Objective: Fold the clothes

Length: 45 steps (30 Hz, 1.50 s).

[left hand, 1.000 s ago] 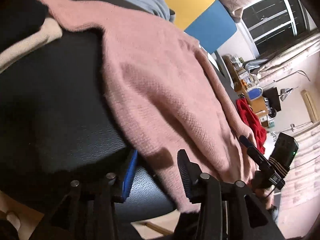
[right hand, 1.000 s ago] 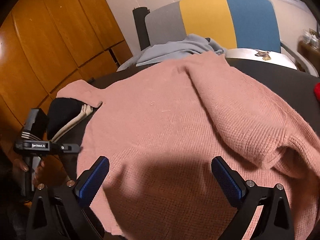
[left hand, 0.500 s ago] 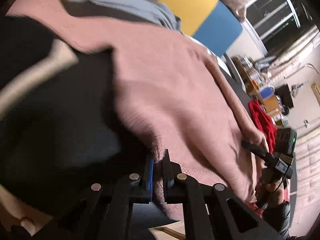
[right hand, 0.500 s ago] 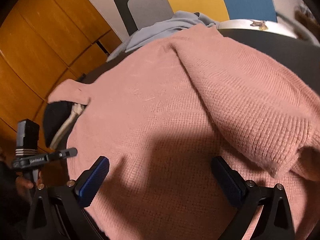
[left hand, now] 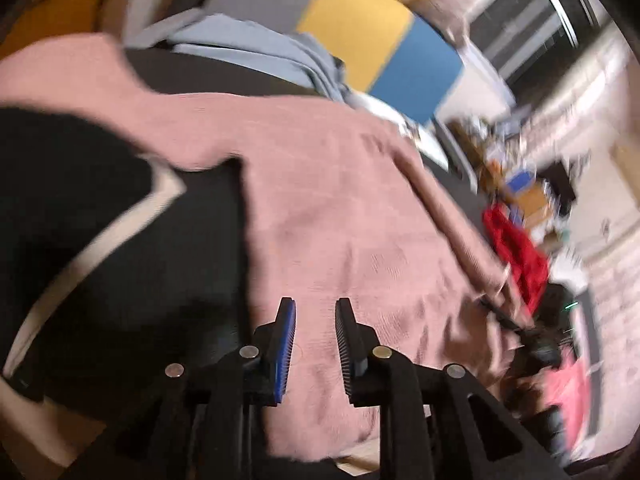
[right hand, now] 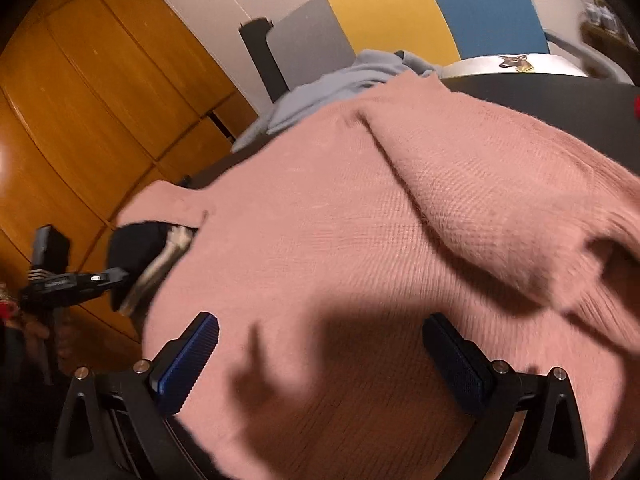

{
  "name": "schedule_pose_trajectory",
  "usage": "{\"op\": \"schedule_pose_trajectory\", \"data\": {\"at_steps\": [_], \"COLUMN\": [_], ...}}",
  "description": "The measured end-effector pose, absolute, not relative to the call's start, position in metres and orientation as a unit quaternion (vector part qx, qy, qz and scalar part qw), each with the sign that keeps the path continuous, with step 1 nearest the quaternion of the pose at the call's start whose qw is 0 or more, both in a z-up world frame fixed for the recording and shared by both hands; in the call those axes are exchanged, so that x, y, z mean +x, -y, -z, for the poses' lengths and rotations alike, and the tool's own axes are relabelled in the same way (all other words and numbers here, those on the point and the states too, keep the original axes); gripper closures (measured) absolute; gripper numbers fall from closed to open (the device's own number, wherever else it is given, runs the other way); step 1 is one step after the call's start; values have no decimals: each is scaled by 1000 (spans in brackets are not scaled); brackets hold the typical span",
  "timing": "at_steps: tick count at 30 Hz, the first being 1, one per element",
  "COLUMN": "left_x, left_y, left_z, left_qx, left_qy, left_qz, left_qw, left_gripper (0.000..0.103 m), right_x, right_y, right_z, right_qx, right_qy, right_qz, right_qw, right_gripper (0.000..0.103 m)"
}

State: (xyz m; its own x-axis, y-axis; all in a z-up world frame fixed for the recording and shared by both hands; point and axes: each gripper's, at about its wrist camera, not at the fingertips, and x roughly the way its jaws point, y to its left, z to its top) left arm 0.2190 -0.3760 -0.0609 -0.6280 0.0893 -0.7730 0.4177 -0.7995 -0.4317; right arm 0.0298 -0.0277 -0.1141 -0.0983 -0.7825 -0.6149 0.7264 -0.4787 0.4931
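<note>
On the dark tabletop (left hand: 208, 264) the pink knit sweater (right hand: 360, 240) lies spread flat, covering most of the surface; its near hem reaches the near table edge in both wrist views; one sleeve (right hand: 500, 200) is folded across the body on the right side, cuff end bunched toward the near right; the other sleeve (left hand: 68, 76) runs out to the far left; left wrist view heavily motion-blurred. Behind the table, a panel in grey, yellow and blue (right hand: 420, 12); orange wooden cabinet doors (right hand: 100, 100) on the left. Light blue garment (right hand: 340, 84) heaped at the far edge, touching the sweater's far border; black garment with a cream stripe (left hand: 80, 220) on the left, partly under the left sleeve; red cloth (left hand: 516, 256) on the far right, just past the sweater's edge. Right gripper (right hand: 320, 352) above the near hem, fingers spread wide, nothing between the pads, sweater below them. Left gripper (left hand: 315, 340) over the near left part of the sweater, jaws narrow and opening, gap visible between the pads, no cloth pinched as far as the blur allows; the same gripper shows in the right wrist view at far left, carried by a hand (right hand: 40, 332).
</note>
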Motion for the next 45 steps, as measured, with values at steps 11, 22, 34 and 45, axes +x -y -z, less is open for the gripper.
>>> {"op": "schedule_pose_trajectory", "data": {"at_steps": [11, 22, 34, 45], "left_x": [125, 127, 126, 135], "left_y": [342, 357, 352, 356], "left_z": [92, 118, 119, 123], "left_qx": [457, 460, 458, 443], "left_qy": [-244, -297, -284, -288], "left_qz": [853, 834, 840, 848], "left_qw": [65, 61, 63, 45], "left_gripper": [78, 77, 71, 70], "right_x": [11, -17, -24, -32], "right_y": [-164, -255, -253, -192], "right_z": [81, 117, 113, 56], "right_qx": [432, 477, 503, 415], "right_qy": [-27, -6, -26, -284], "right_qz": [858, 864, 847, 859], "right_qw": [275, 159, 170, 94], "right_gripper": [0, 25, 69, 83]}}
